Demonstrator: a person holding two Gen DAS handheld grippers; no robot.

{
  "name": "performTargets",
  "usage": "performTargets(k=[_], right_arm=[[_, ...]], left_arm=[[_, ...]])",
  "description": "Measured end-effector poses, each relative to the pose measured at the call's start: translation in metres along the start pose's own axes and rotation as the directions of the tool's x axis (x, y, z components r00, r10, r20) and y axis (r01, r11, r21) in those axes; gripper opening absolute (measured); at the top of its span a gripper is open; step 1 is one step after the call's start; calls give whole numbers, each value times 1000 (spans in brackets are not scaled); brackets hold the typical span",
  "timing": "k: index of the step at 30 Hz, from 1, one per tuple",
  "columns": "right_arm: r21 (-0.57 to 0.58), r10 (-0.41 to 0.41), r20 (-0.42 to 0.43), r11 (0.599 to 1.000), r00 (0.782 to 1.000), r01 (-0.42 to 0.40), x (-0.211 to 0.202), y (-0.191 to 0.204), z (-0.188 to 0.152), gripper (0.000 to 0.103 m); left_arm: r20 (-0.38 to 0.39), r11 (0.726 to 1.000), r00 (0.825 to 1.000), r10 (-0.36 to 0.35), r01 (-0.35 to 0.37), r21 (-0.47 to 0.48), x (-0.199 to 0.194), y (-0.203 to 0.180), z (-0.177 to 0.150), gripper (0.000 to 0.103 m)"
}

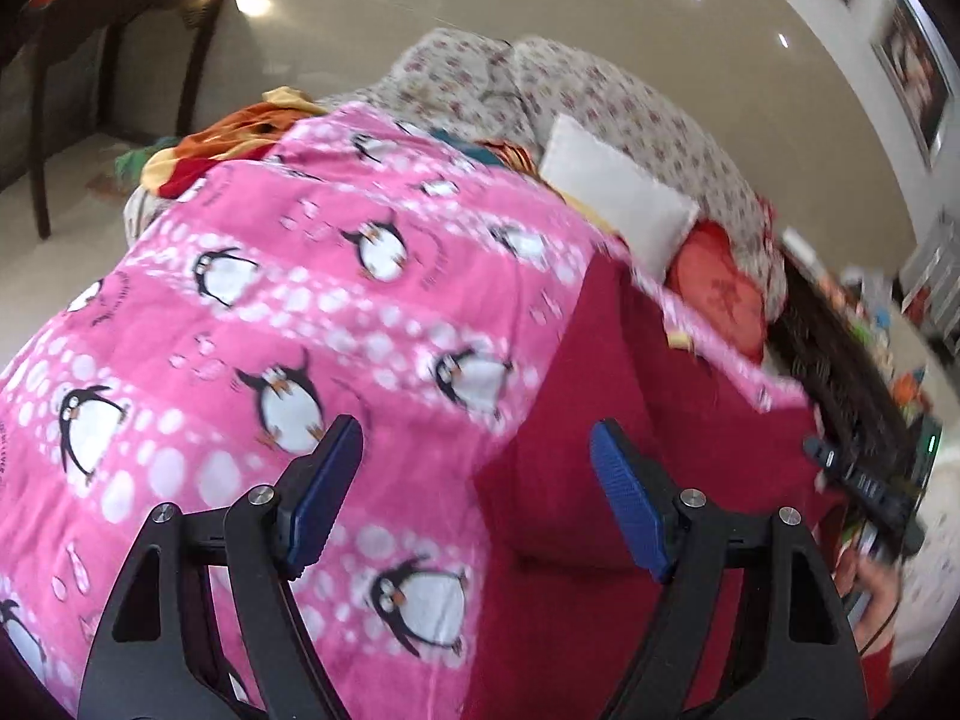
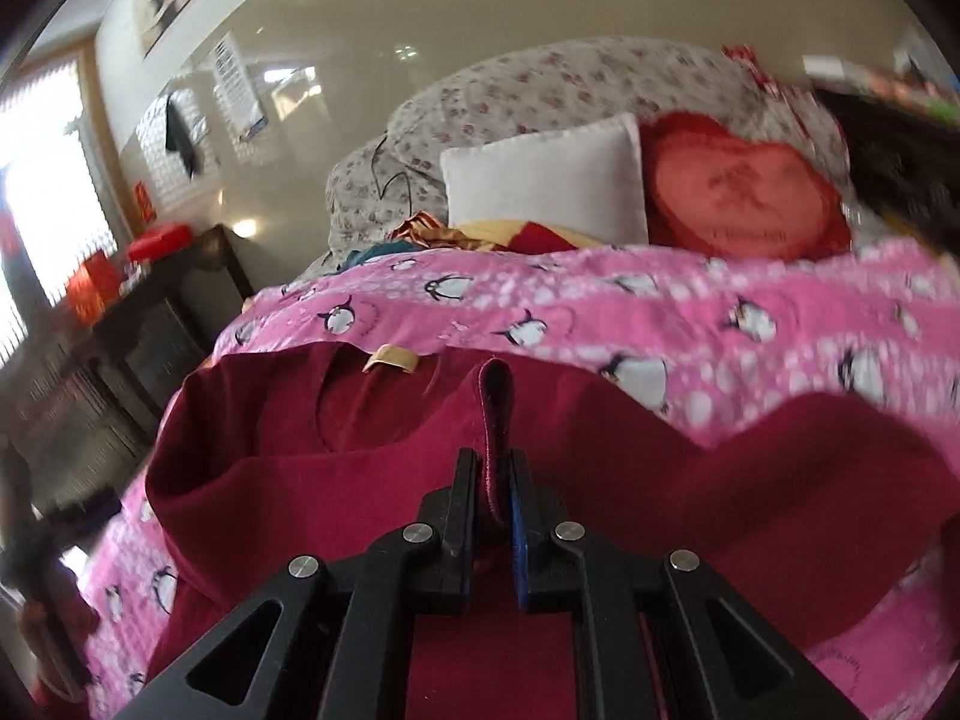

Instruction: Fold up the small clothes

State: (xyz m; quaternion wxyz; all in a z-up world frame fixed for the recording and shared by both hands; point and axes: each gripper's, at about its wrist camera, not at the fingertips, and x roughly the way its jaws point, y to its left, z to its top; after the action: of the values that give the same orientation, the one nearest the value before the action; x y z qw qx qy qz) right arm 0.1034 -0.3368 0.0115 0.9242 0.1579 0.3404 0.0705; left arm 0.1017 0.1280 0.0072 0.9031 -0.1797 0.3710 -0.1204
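garment: dark red top (image 2: 600, 480) lies on the pink penguin blanket (image 1: 252, 324) over the bed, neckline toward the pillows, part folded over
right gripper (image 2: 495, 468): jaws clenched on a pinched ridge of the red fabric
left gripper (image 1: 477, 480): jaws released, nothing between them, over the blanket-garment boundary
risk: thin pinch could slip if pulled fast; fold would land skewed
risk 2: soft blanket may drag along and wrinkle under the garment
surface: bed, white pillow (image 2: 546, 180) and red heart cushion (image 2: 744, 198) at head end, loose clothes beside them
room: glossy pale floor, dark side table (image 1: 120, 18) off the bed's far corner
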Motion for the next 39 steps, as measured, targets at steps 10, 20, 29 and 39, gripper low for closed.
performTargets(k=[10,20,29,39], right_arm=[[-30,49,21,998,999,-48,-17,10,-8,9],[-32,102,32,994,994,-101,-20,15,-10,9],[-52,69,106,997,992,-64,-43,7,-2,8],[-17,-112,-50,994,992,111,7,-32,-37,8]], left_arm=[[-13,999,1000,0,1,49,18,-28,14,79],[-90,979,990,109,-92,180,93,-64,52,62],[-132,987,985,112,-95,129,114,-17,93,16],[-119,992,988,99,-90,85,130,-6,91,16]])
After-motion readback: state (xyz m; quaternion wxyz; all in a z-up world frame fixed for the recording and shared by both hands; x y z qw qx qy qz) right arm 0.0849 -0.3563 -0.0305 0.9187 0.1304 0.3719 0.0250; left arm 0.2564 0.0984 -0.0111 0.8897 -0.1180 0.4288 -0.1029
